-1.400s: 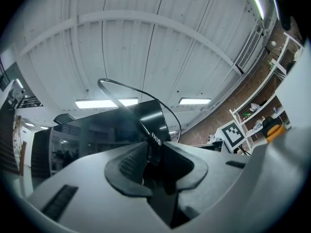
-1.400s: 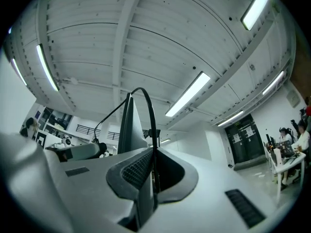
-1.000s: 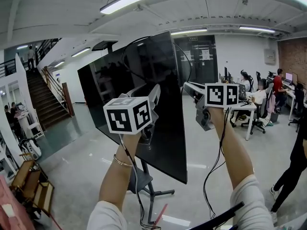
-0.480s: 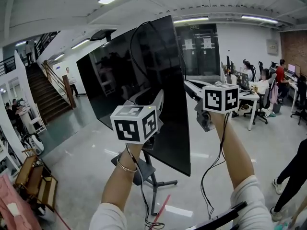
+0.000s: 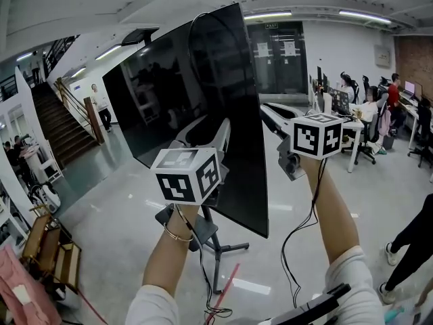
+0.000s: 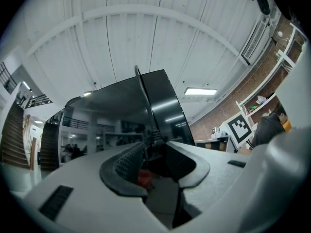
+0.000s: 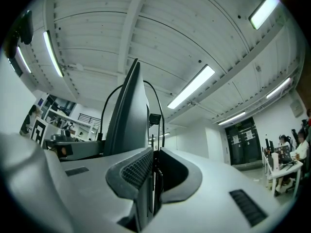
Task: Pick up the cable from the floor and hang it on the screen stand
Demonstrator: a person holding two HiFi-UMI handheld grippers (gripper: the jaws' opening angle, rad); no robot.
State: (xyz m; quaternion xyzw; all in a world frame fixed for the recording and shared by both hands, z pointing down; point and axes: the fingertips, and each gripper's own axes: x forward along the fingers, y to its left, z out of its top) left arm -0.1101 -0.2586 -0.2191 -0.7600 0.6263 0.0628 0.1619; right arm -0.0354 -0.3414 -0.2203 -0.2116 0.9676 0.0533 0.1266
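A big black screen [image 5: 196,107] tilts on its grey stand [image 5: 215,249]. The thin black cable [image 5: 201,20] arcs over the screen's top corner. My left gripper [image 5: 206,131] is raised in front of the screen's lower half. Its jaws are opening, and the cable [image 6: 141,89] runs from the screen [image 6: 121,110] down into the gap of the left gripper [image 6: 155,152] without being pinched. To the right of the screen's edge, my right gripper [image 5: 272,112] is shut on the cable [image 7: 155,176], which loops over the screen [image 7: 129,115] ahead of the right gripper [image 7: 154,157]. Slack cable [image 5: 298,235] hangs along my right forearm.
A staircase [image 5: 64,137] rises at the left, with a person [image 5: 100,107] near its foot. Wooden crates [image 5: 47,259] sit at the lower left. People work at desks [image 5: 369,124] on the right, and another person [image 5: 413,242] stands at the right edge. A red stick [image 5: 226,286] lies by the stand's base.
Both grippers now sit lower against the screen than a second ago. The cable stays draped over the screen's top. The right gripper still pinches the cable.
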